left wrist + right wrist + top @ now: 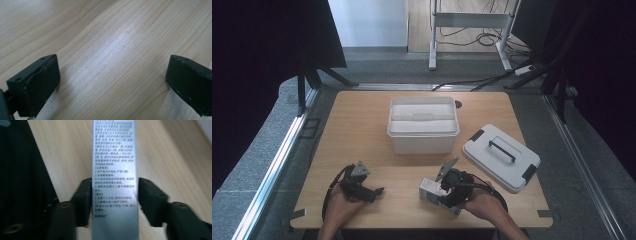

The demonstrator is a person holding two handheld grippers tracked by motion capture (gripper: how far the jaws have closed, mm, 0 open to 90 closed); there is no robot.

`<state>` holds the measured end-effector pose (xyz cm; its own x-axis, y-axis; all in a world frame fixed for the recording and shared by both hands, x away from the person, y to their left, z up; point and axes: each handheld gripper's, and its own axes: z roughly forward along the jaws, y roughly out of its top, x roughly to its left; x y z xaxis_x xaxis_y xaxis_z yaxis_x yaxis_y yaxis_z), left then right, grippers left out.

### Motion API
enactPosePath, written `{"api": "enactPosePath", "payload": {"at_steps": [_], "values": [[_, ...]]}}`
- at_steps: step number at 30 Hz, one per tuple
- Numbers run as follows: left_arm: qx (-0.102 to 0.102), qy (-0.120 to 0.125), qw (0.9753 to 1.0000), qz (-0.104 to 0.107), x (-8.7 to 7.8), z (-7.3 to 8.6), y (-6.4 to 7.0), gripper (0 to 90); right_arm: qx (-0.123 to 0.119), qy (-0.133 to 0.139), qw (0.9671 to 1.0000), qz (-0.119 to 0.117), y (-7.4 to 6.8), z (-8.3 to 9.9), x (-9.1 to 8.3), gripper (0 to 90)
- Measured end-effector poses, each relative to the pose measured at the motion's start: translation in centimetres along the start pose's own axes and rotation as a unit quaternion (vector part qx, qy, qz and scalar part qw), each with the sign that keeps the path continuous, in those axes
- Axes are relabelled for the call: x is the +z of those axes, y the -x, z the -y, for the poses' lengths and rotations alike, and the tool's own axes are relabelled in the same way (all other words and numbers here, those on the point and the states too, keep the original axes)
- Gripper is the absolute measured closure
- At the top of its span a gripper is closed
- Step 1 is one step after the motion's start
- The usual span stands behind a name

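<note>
Right gripper view: the right gripper [113, 195] clamps a slim silver carton [114, 170] across its narrow faces, low over the table's [362, 140] near edge; likely light, crushable, slick. Left gripper [112, 82] gapes empty

Your left gripper [377, 190] and right gripper [435, 191] are both black, each topped by a grey three-cornered plate and trailing a black cable; their jaws are blocky matte black with small round screw holes at the corners; your forearms come in bare, with no sleeves.
</note>
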<state>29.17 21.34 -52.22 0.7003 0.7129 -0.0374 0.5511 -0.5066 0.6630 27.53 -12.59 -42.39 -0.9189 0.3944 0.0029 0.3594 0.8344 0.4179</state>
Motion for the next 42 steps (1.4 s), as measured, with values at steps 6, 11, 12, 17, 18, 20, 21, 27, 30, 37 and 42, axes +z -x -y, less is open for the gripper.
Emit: {"api": "enactPosePath", "payload": {"at_steps": [6, 11, 12, 17, 18, 20, 21, 27, 30, 37, 42], "values": [[0.0, 0.0, 1.0, 0.0, 0.0, 0.0, 0.0, 0.0, 0.013, 0.04, 0.999, -0.011, 0.5, -0.4, -2.0, 33.9], [0.0, 0.0, 1.0, 0.001, 0.0, 0.0, 0.0, 0.0, 0.024, 0.064, 0.9976, -0.012, 1.6, -0.9, -3.8, 33.2], [0.0, 0.0, 1.0, 0.001, 0.0, 0.0, 0.0, 0.0, 0.026, 0.07, 0.9971, -0.009, 2.0, -1.0, -4.2, 33.0], [0.0, -0.001, 1.0, 0.002, 0.0, 0.0, 0.0, 0.0, 0.044, 0.089, 0.9948, 0.021, 3.8, -0.4, -5.2, 32.1], [0.0, -0.001, 1.0, 0.002, 0.0, 0.0, 0.0, 0.0, 0.044, 0.089, 0.9948, 0.021, 3.8, -0.4, -5.2, 32.1], [0.0, -0.001, 1.0, 0.003, 0.0, 0.0, -0.1, 0.0, 0.056, 0.108, 0.992, 0.032, 5.1, 0.5, -5.0, 31.4], [0.001, -0.001, 1.0, 0.004, 0.0, 0.0, -0.1, 0.0, 0.06, 0.112, 0.9914, 0.033, 5.6, 0.8, -4.9, 30.7], [0.0, 0.001, 0.9999, 0.017, 0.0, -0.3, -0.5, 0.3, 0.083, 0.124, 0.9876, 0.05, 7.6, 2.5, -3.4, 30.0], [-0.001, 0.002, 0.9997, 0.023, -0.1, -0.8, -0.7, 1.5, 0.091, 0.135, 0.9847, 0.062, 8.5, 3.1, -2.8, 28.7], [0.028, 0.009, 0.9991, 0.031, -1.1, -4.1, -1.7, 1.3, 0.109, 0.151, 0.9798, 0.072, 9.9, 3.5, -1.9, 24.8], [0.055, 0.022, 0.9974, 0.041, -1.6, -8.3, -2.6, 0.3, 0.121, 0.171, 0.9749, 0.076, 11.4, 3.3, -0.8, 16.1]]}}
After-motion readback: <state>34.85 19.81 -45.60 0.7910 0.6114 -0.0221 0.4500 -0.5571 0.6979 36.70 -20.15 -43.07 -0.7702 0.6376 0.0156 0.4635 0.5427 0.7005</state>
